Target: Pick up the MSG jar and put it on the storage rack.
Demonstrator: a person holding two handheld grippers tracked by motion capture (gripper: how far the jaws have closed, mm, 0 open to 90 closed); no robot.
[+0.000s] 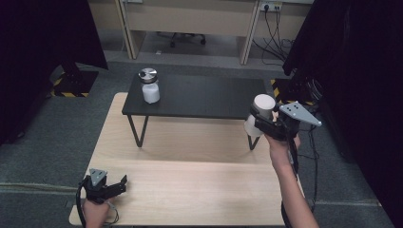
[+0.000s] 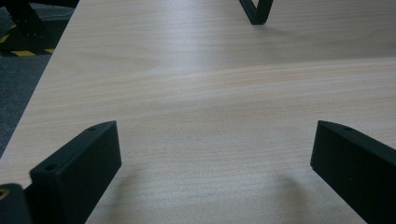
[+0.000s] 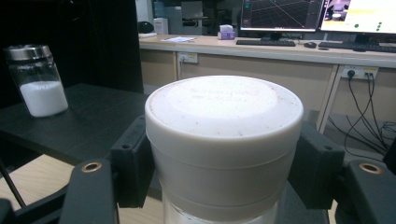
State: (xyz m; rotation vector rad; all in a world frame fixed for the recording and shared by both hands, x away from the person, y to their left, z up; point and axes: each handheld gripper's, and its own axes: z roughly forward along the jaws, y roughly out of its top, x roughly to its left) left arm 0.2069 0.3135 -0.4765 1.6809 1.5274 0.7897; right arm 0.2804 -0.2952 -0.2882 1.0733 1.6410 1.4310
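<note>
While the person's right hand (image 1: 280, 142) holds it raised at the right end of the low black table (image 1: 199, 95), the right gripper (image 1: 259, 124) is clamped on a white-lidded jar (image 1: 260, 114). From the right gripper view, its two black jaws press against opposite sides of the jar's broad white lid (image 3: 224, 140), and a strip of clear glass shows just under the lid at the bottom edge. The lid's flat top carries faint raised lettering too soft to read. The jar sits upright in the grip, near the black table's front right corner; I cannot tell whether it is touching the tabletop.

Farther off to that gripper's left, a second jar (image 3: 38, 79) stands on the black table, clear glass with a metal lid, about half full of white powder. From above, this jar (image 1: 150, 86) is near the table's far left corner, well apart from the held one.

Beyond the table, past the held jar, runs a desk (image 3: 261, 51) with monitors, a keyboard and hanging cables.

The left gripper (image 1: 116, 186) is held by the left hand (image 1: 95, 209) low over the near left part of the light wooden table (image 1: 190, 190). Its jaws stand wide apart with bare wood grain (image 2: 210, 116) between them, gripping nothing.
</note>
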